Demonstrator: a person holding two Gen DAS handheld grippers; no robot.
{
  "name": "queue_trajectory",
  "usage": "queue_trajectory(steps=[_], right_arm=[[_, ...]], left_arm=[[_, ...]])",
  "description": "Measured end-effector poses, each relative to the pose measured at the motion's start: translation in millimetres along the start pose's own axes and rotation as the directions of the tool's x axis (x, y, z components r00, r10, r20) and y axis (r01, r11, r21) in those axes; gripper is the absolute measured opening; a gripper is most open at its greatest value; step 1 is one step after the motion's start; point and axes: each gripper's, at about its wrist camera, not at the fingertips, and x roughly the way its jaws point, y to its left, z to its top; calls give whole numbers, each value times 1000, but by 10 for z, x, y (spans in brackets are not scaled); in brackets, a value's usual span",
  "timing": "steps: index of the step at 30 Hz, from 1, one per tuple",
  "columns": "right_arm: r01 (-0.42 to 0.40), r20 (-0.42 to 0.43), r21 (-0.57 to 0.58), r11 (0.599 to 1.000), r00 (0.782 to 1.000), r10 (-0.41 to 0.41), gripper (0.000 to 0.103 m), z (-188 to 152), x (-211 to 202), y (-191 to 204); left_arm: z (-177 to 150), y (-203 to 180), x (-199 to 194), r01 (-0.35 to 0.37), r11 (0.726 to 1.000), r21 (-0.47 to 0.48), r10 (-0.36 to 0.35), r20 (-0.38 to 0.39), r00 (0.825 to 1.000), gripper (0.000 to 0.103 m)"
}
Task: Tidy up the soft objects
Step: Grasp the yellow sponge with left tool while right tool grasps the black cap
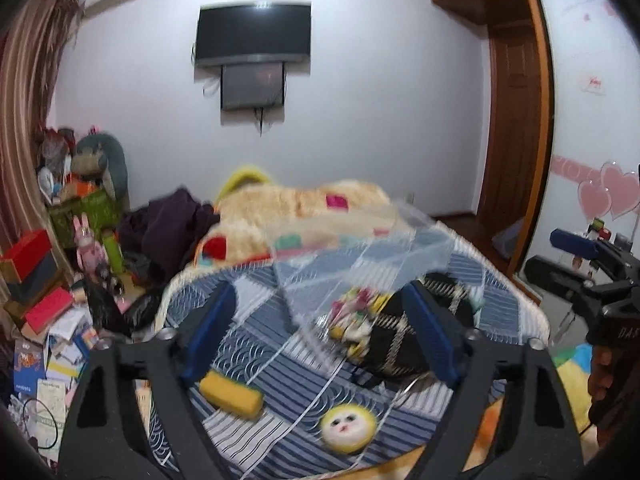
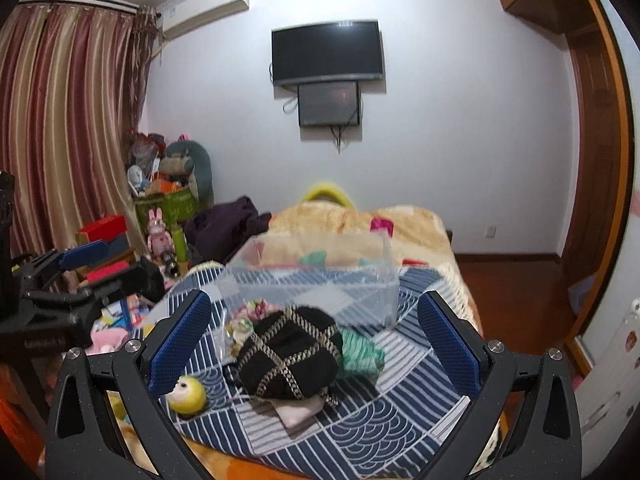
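Observation:
On the blue patterned cloth (image 2: 360,432) on the bed lie a black hat with gold bands (image 2: 290,354), a green knit piece (image 2: 360,350), a floral item in a clear bag (image 2: 248,316), a round yellow face toy (image 2: 186,396) and a pale folded cloth (image 2: 298,410). A clear plastic box (image 2: 320,276) stands behind them. My right gripper (image 2: 316,344) is open, with the hat between its fingers in view. My left gripper (image 1: 320,332) is open above the cloth (image 1: 256,432), near a yellow sponge (image 1: 232,394), the face toy (image 1: 348,428), the hat (image 1: 400,344) and the blurred clear box (image 1: 360,256).
A beige plush blanket (image 2: 344,220) covers the far bed. Boxes, papers and plush toys (image 2: 172,184) clutter the floor at left by striped curtains (image 2: 60,120). A TV (image 2: 326,52) hangs on the wall. A wooden wardrobe (image 2: 600,120) stands at right.

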Motion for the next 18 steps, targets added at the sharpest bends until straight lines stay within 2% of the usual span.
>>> queue_trajectory(steps=[2, 4, 7, 10, 14, 16, 18], right_arm=[[-11, -25, 4, 1000, 1000, 11, 100, -37, 61, -15], [-26, -60, 13, 1000, 998, 27, 98, -92, 161, -37], [-47, -98, 21, 999, 994, 49, 94, -158, 277, -40], [-60, -132, 25, 998, 989, 63, 89, -215, 388, -51], [-77, -171, 41, 996, 982, 83, 83, -250, 545, -67], [-88, -186, 59, 994, 978, 97, 81, -252, 622, -81], [-97, -198, 73, 993, 974, 110, 76, -256, 697, -83]], left_arm=[[-60, 145, 98, 37, 999, -39, -38, -47, 998, 79], [-150, 276, 185, 40, 997, -66, -45, -83, 996, 77], [-288, 434, 336, -23, 998, -58, 14, -143, 990, 73], [-412, 567, 482, -58, 996, -65, 45, -190, 981, 71], [-593, 771, 668, -129, 987, -91, 103, -248, 963, 71], [-665, 875, 771, -149, 983, -111, 113, -281, 953, 71], [-744, 943, 869, -140, 982, -129, 94, -312, 945, 71]])
